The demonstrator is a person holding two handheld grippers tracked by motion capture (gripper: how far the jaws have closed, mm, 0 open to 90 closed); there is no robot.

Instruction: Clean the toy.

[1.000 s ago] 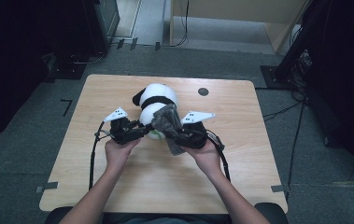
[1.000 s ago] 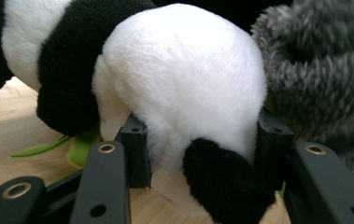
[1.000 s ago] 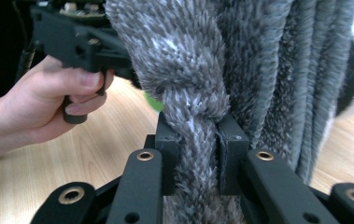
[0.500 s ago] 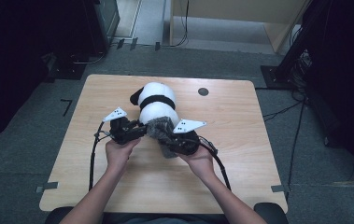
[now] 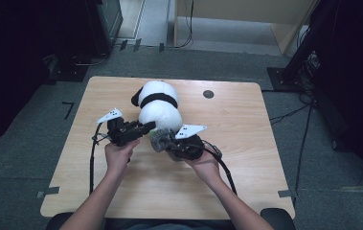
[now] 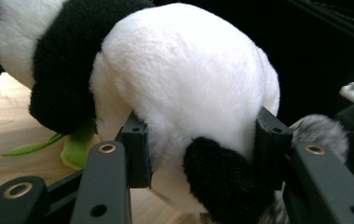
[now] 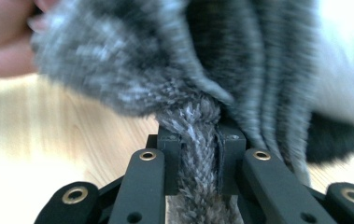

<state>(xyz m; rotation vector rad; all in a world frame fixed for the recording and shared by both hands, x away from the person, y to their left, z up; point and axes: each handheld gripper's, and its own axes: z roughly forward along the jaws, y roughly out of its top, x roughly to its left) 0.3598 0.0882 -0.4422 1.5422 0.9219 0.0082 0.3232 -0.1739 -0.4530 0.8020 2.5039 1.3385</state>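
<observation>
A black-and-white plush panda (image 5: 157, 108) lies on the wooden table (image 5: 251, 167), its head toward the far side. My left gripper (image 5: 148, 127) is shut on the panda's rear end; up close its pads press into the white fur (image 6: 184, 84) on either side of a black leg, with the left gripper (image 6: 202, 149) at the bottom. My right gripper (image 5: 164, 140) is shut on a grey furry cloth (image 5: 158, 139) right beside the panda's rear. Its pads pinch a fold of the grey furry cloth (image 7: 165, 60), with the right gripper (image 7: 198, 140) just above the tabletop.
A green leaf piece (image 6: 74, 147) pokes out under the panda's black arm. A small dark round disc (image 5: 208, 94) sits at the far right of the table. Cables trail from both grippers toward the near edge. Dark equipment stands on the floor around the table.
My right gripper has carried the grey cloth down and to the left, from over the panda's rear to beside it near the tabletop. The left gripper has kept still on the panda.
</observation>
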